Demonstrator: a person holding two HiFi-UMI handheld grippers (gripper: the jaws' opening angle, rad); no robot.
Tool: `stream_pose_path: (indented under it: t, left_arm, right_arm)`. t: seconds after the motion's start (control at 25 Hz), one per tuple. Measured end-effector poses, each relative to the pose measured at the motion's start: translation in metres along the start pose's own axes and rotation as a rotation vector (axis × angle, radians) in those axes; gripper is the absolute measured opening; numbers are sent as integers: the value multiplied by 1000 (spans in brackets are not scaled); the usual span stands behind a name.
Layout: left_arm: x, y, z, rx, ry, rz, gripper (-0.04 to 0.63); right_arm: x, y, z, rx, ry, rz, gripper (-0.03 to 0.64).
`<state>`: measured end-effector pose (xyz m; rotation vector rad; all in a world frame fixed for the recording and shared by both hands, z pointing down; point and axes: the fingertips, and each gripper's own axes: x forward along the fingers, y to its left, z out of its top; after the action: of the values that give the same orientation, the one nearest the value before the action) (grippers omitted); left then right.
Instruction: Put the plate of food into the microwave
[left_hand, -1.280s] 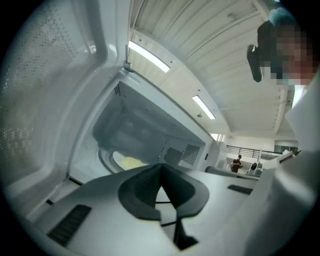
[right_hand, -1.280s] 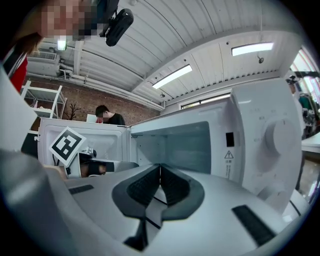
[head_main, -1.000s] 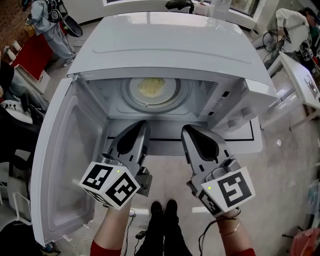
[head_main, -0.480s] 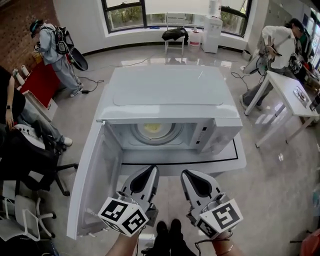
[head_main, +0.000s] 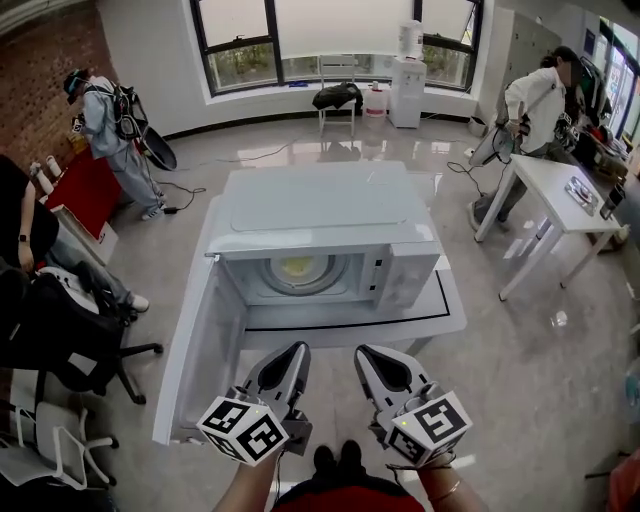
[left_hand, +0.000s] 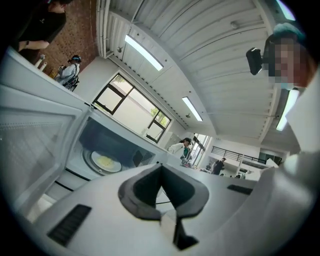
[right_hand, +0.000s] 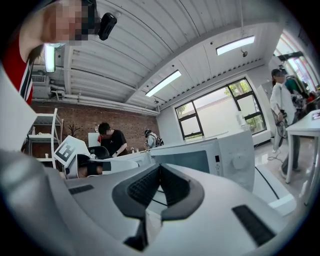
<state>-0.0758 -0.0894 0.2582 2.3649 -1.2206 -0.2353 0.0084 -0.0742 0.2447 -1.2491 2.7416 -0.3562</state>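
Plate of food rests on the round turntable inside the white microwave, straight ahead of both pairs of fingers and well apart from them. Yellowish food lies in the middle of the pale plate. The microwave door stands wide open, swung out on the left gripper's side, so that its free edge reaches back beside that gripper's marker cube, to the cube's left. The microwave stands on a white counter with a black line running near its edge; the counter's near edge lies just ahead of the fingertips, and shiny grey floor spreads to the right of the right fingers.

The left gripper points level at the open cavity. Its fingers are pressed together at the tips with nothing between them; in the left gripper view the plate shows beyond them and off to their left. The right gripper lies just beside the left one, pointing the same way. Its fingers are likewise closed and empty, and in the right gripper view the microwave's control panel with a round knob stands beyond them to the right.

A person with a backpack stands far beyond the left fingers, to their left, and a person in white stands far off to the right of the right fingers
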Motion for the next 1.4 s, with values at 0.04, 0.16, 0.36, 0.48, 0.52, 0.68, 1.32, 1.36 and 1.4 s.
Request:
stream_pose_path:
  t: [0.04, 0.16, 0.36, 0.48, 0.52, 0.68, 1.32, 1.36, 1.4]
  left_arm:
    - [-1, -4, 1, 1, -3, -7, 8]
    - [-4, -14, 2, 7, 0, -29, 8]
    - [-11, -17, -5, 0, 16, -18, 8]
    - [-14, -19, -9, -12, 13, -11, 8]
    - [-15, -20, -10, -10, 14, -9, 8]
    - [-18, -24, -15, 6, 25, 1, 8]
    - [-26, -28, -20, 1, 40, 25, 8]
    - [-26, -28, -19, 5, 38, 27, 8]
    - [-26, -27, -18, 7, 37, 29, 8]
  right_arm:
    - [-3, 1, 2, -9, -1, -1, 14]
    - [-11, 3, 4, -34, 8, -4, 14]
    - [-22, 8, 3, -36, -2, 5, 14]
    - [-26, 10, 3, -36, -10, 8, 14]
    - [-26, 11, 4, -37, -12, 9, 14]
    - [-31, 14, 1, -41, -2, 5, 14]
    - [-43, 13, -14, -98, 67, -52, 14]
    - [-42, 13, -13, -108, 64, -53, 14]
    - [-42, 13, -11, -116, 61, -55, 14]
